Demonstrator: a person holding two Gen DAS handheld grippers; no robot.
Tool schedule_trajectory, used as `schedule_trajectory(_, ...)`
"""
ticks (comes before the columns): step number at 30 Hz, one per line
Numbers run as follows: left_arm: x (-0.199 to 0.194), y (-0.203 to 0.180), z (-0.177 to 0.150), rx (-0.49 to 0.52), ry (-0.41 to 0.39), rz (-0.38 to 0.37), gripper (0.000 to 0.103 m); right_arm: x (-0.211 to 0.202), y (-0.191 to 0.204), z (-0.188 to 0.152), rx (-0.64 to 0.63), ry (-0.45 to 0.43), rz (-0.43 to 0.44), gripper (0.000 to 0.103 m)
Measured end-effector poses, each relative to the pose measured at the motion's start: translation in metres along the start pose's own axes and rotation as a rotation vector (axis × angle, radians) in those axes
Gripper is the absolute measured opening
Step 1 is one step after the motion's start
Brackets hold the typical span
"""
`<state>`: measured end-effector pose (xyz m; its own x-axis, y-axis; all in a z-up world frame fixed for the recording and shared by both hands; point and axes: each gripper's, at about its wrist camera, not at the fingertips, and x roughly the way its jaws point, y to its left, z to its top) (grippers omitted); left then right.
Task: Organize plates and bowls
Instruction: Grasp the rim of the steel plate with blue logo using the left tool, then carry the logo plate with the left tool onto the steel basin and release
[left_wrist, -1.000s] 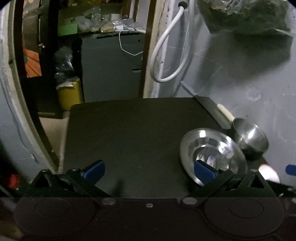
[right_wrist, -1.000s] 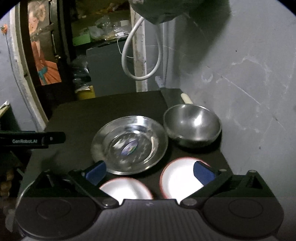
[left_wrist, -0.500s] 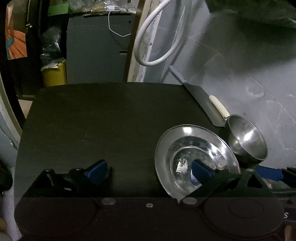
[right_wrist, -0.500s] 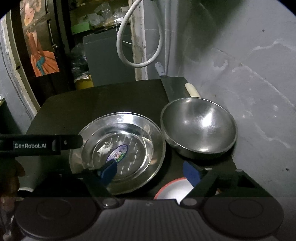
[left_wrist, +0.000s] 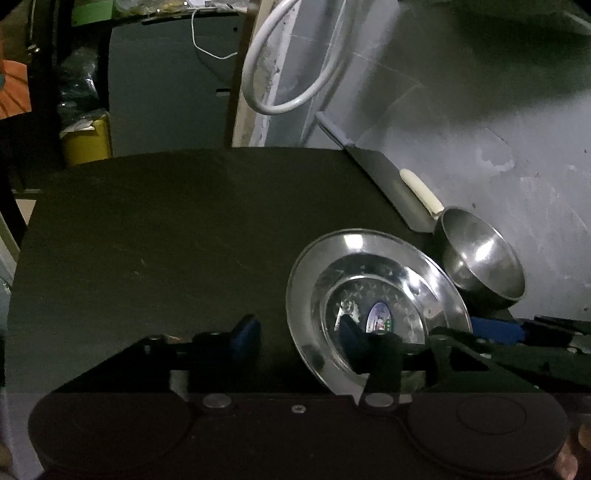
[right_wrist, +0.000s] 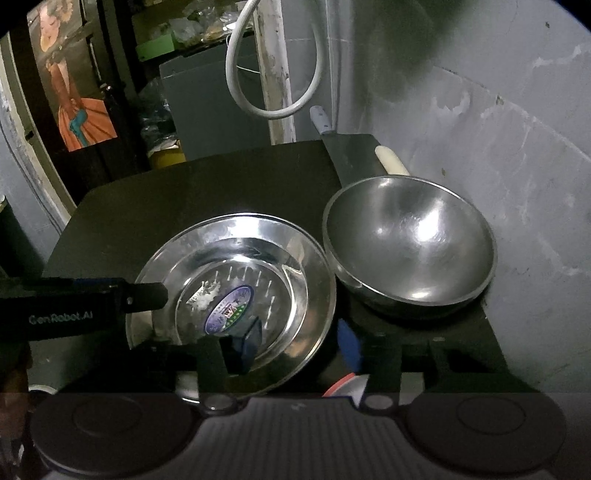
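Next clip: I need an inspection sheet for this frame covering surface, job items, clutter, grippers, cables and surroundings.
Surface: dark tabletop, set against a grey wall.
Job's things: shiny steel plate with a sticker; round steel bowl beside it at the wall side; red-rimmed white plate, mostly hidden near the table's front edge.
Clutter: dark flat tool with a grey handle and a cream handle behind the bowl.
Grippers: left hand-held gripper open, one finger over the steel plate; right hand-held gripper open, straddling the plate's rim.
Cables: white looped hose hanging on the wall.
Surroundings: grey cabinet, yellow bin, orange poster.
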<state>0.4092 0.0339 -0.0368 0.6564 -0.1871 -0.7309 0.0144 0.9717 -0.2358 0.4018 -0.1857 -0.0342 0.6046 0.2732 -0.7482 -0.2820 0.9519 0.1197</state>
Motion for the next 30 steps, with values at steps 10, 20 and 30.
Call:
schedule_trajectory(10,-0.003,0.004,-0.003,0.014,0.016,-0.009,0.022,-0.002,-0.003,-0.005,0.04,-0.019,0.023,0.027)
schedule_trajectory(20,-0.031,0.012,-0.005,0.034,-0.037,0.006,0.022,-0.022,0.008,-0.007,0.049,-0.068,0.077,0.027)
schedule_trajectory(30,-0.083,0.019,-0.014,0.052,-0.11,0.026,0.022,-0.062,0.032,-0.013,0.017,-0.128,0.134,0.027)
